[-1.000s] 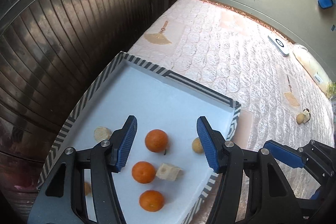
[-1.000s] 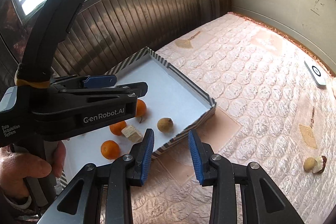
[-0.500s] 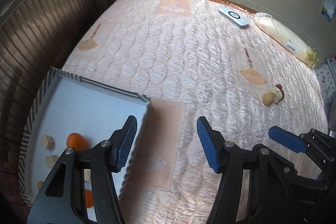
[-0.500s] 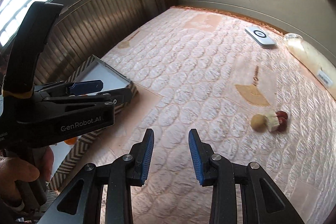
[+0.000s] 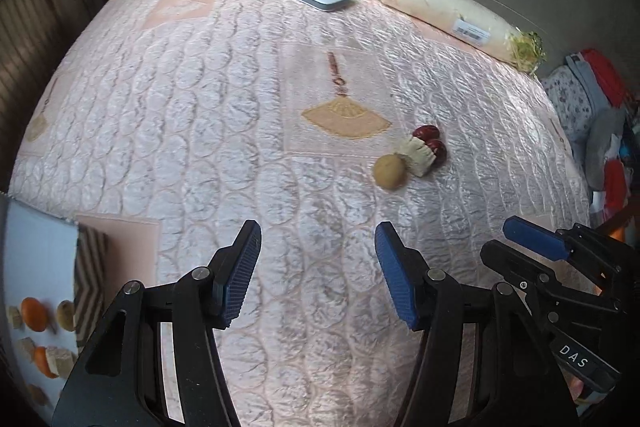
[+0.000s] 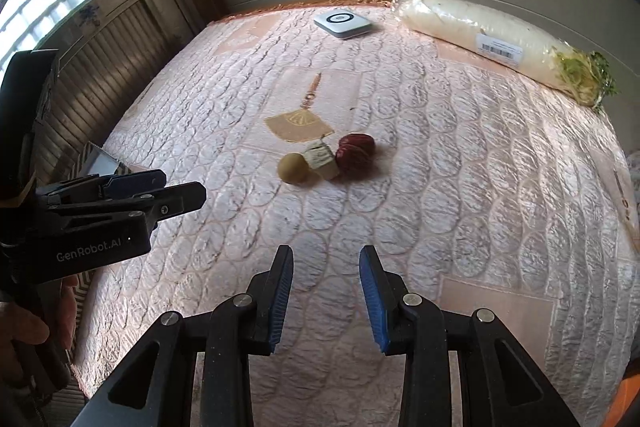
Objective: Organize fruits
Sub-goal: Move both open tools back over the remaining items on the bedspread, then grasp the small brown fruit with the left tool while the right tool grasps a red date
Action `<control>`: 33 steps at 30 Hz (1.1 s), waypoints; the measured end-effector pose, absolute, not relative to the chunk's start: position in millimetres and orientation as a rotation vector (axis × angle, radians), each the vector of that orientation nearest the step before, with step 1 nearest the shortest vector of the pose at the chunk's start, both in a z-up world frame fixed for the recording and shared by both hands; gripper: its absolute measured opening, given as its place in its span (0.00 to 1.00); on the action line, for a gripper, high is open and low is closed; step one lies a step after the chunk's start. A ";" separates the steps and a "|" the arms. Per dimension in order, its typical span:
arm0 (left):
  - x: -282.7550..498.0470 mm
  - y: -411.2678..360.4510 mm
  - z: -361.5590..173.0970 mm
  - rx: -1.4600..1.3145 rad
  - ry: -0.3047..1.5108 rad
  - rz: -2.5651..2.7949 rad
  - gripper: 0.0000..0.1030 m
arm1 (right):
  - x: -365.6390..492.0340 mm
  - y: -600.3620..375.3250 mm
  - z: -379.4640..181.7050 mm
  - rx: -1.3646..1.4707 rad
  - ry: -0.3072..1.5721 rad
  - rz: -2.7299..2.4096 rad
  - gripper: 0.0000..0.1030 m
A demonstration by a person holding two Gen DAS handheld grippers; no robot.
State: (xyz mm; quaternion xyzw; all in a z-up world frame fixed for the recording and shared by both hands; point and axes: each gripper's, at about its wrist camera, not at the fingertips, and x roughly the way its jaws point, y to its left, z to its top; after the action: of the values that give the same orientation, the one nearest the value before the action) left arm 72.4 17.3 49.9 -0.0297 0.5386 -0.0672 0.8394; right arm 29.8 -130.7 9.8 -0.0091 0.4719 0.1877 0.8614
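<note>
reaching for round tan fruit (image 6: 293,167) | left gripper (image 5: 316,267) gaping empty; right gripper (image 6: 325,289) standing narrowly apart, empty | approaching from its free side, clearing pale chunk (image 6: 322,159)

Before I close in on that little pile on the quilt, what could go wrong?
The round tan fruit, pale chunk and red dates lie touching, so a grab may catch or scatter neighbours. The round fruit could roll on the soft quilt. The right gripper has narrow open jaws; the left gripper stands wider.
</note>
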 end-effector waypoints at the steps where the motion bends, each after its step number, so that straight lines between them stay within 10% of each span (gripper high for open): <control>1: 76.9 10.4 46.9 -0.053 1.143 -0.168 0.58 | 30.6 -136.2 9.4 -0.012 0.991 0.387 0.32; 14: 117.4 -25.8 20.3 -0.005 1.154 -0.306 0.56 | 43.8 -165.7 0.5 0.034 0.997 0.379 0.32; 19: 121.9 -24.2 20.2 -0.011 1.143 -0.312 0.24 | 53.4 -160.4 0.0 0.013 0.983 0.402 0.32; 33: 95.8 0.1 33.4 -0.064 1.138 -0.258 0.23 | 105.4 -132.9 -13.2 -0.101 0.951 0.445 0.32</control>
State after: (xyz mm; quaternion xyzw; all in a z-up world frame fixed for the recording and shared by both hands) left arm 95.8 0.1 33.4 -0.0303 0.5371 -0.1220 0.8341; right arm 105.4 -132.9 -13.2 -0.0481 0.4538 0.2125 0.8641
